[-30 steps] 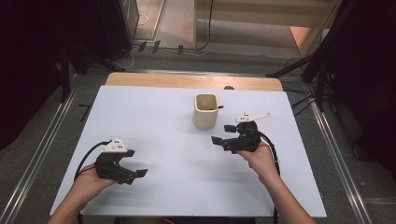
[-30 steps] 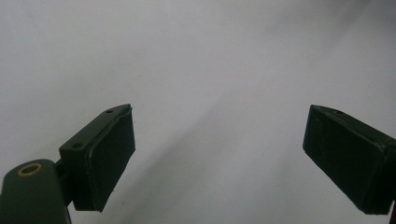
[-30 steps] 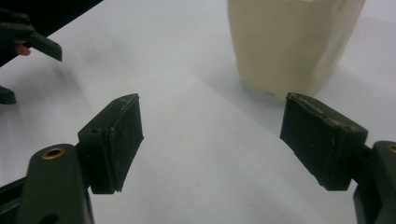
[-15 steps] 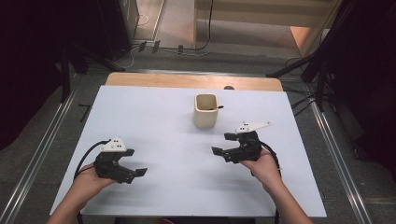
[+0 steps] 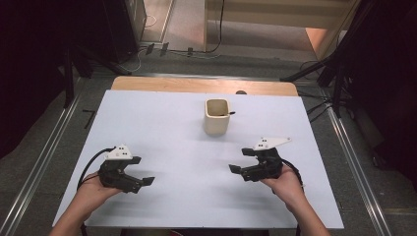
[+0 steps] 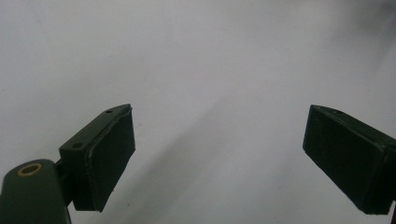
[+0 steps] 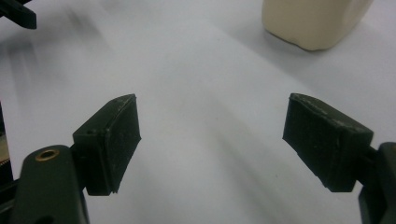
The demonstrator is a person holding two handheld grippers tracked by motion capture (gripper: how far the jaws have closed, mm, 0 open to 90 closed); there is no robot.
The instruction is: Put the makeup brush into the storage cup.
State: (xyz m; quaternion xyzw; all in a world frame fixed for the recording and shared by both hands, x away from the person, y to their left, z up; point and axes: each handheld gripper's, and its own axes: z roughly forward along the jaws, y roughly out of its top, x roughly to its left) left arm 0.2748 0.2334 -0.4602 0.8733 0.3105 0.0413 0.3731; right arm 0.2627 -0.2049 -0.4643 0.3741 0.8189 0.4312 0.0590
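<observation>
A beige square cup [image 5: 217,118] stands on the white table top [image 5: 162,128], right of centre toward the back; a thin dark item pokes over its rim [image 5: 231,113]. My left gripper [image 5: 141,170] rests low at the near left, jaws wide apart and nothing between them. In the left gripper view its jaws [image 6: 219,158] frame bare table. My right gripper [image 5: 240,161] is open at the near right, pointing left, well in front of the cup. The right gripper view has its jaws [image 7: 212,140] spread over bare table, with the cup [image 7: 315,21] at the upper right.
A wooden strip [image 5: 204,85] runs along the table's far edge. Metal rails [image 5: 44,147] flank both sides, and dark stands and cables lie beyond. The tip of the other gripper's jaw [image 7: 18,14] appears at the upper left of the right gripper view.
My right gripper has drawn back from the cup toward the near edge of the table. The left gripper has stayed put.
</observation>
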